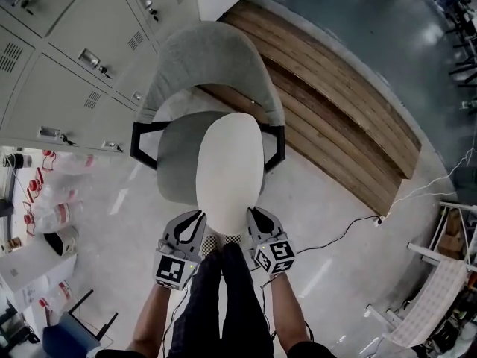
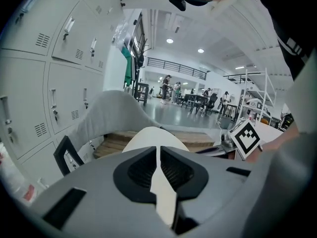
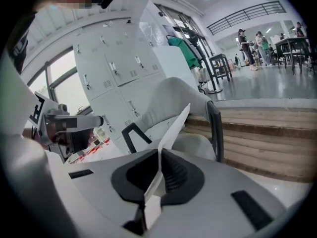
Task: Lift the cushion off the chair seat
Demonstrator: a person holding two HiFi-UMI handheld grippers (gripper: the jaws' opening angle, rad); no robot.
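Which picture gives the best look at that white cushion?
The head view: the whole oval cushion shows over the grey chair, its near end pinched by the left claw and right claw. The left gripper view shows only its rounded top beyond the claw; the right gripper view shows it edge-on, a thin white strip.

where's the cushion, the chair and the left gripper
cushion (image 1: 229,166), head view, middle of its white face
chair (image 1: 212,58), head view, grey backrest
left gripper (image 1: 197,219), head view, tips shut on the cushion's near edge
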